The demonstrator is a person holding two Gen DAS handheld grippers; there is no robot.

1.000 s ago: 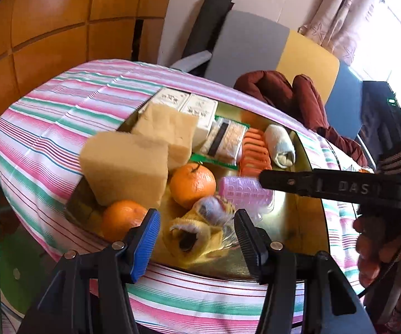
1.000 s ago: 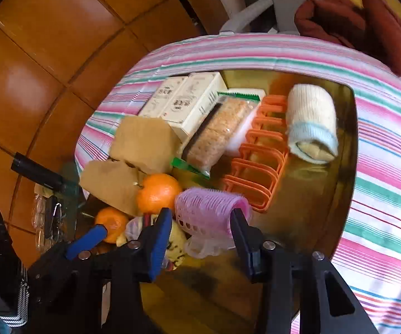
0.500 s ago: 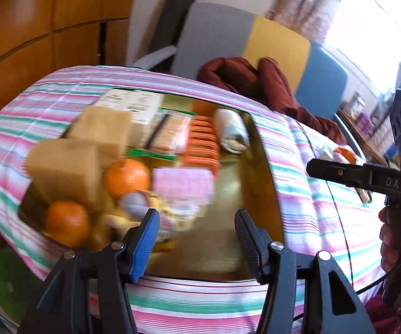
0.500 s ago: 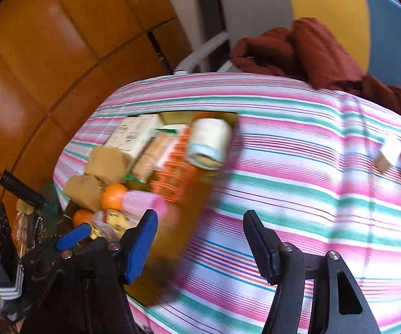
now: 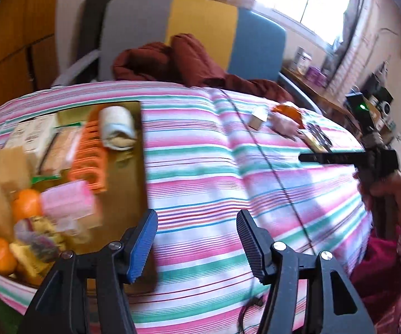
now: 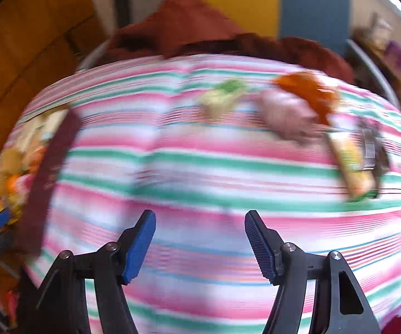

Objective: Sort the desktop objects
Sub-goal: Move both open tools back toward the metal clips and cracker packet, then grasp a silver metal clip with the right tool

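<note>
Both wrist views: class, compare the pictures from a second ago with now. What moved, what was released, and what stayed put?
The right gripper let go of the pink hair roller, which now lies in the gold tray. Both grippers swung away from the tray over the bare striped tablecloth; the left gripper is empty, and both sets of jaws are opening. The tray's other contents stayed put.

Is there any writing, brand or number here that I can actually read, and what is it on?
None can be read.
White boxes in the tray: dark print, too blurred to read.
Black bar on the right gripper's handle: faint lettering, illegible.
Packets on the striped cloth: smeared by motion, nothing legible.
</note>
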